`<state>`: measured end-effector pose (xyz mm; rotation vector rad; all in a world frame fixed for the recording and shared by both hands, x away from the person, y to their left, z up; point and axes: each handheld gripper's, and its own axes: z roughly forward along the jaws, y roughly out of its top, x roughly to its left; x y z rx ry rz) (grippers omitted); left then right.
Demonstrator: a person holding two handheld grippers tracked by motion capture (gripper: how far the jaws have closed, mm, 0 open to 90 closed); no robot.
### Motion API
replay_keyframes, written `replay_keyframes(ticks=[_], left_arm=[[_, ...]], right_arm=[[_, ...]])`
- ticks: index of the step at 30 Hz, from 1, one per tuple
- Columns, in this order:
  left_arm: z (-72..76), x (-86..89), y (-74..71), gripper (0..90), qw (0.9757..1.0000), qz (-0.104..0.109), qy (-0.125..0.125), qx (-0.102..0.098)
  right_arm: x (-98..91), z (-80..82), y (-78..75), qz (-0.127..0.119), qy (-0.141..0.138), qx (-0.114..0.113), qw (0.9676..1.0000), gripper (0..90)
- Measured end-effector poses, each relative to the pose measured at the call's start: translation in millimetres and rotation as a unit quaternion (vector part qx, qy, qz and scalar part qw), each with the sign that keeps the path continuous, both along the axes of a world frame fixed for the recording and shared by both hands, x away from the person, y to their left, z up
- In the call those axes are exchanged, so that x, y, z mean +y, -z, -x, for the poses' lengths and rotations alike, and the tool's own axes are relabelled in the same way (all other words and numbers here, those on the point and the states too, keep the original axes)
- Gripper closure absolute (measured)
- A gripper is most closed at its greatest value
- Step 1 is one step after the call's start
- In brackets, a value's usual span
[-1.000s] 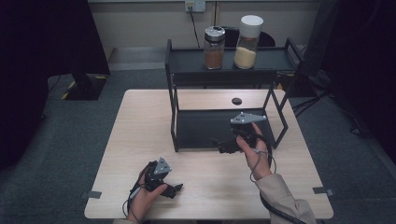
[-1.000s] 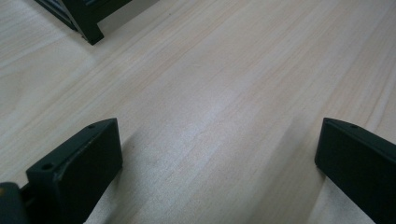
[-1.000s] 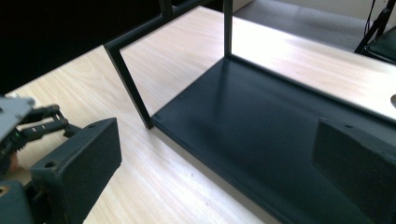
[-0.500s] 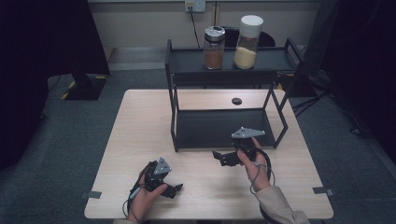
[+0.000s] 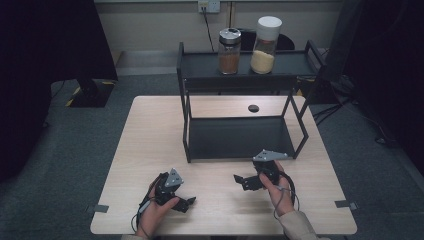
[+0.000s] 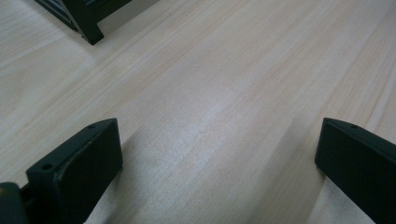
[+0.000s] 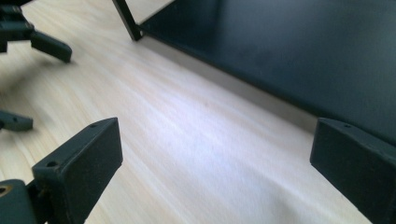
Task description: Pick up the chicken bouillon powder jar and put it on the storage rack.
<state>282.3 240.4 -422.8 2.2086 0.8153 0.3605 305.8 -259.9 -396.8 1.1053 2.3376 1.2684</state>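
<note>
right gripper: fingers spread wide, nothing between them; low over the tabletop, just in front of the rack's lower shelf. held in the right hand.

left gripper: fingers likewise parted and empty; near the front edge of the tabletop, held in the left hand. bare wood between the fingers in its own view.

rack: black, two-tier, metal frame, standing at the back half of the tabletop. lower shelf bare.

jar, brown contents, metal lid; jar, pale contents, white lid: both upright on the upper shelf, side by side, close but whether touching is unclear. well apart from both grippers.

small dark disc: on the tabletop behind the rack's lower shelf.

handling note: both grippers look to be at rest or between moves. if a jar is wanted next, approach from the front, lift clear of the upper shelf's raised rim, and close the fingers around the body below the lid, keeping the jar upright.

not made out: nature of the jar contents; whether the lids are screwed tight; what the dark disc is; the rack's rear legs, partly cut by the frame.
</note>
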Motion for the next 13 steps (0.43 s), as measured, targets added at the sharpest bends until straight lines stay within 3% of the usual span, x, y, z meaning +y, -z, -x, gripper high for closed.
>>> replay_keyframes(ticks=[6,10,13], left_arm=[[0.0,0.0,0.0,0.0,1.0,0.0,0.0,0.0],[0.0,-0.1,-0.1,0.0,1.0,0.0,0.0,0.0],[-0.3,0.0,-0.3,0.0,1.0,0.0,0.0,0.001]], right_arm=[[-9.8,5.8,8.4,0.003,0.004,0.008,1.0,1.2],[-7.9,13.1,11.8,0.033,0.001,0.009,0.9994,1.2],[-7.8,20.3,15.0,0.039,0.005,0.011,0.9992,1.1]])
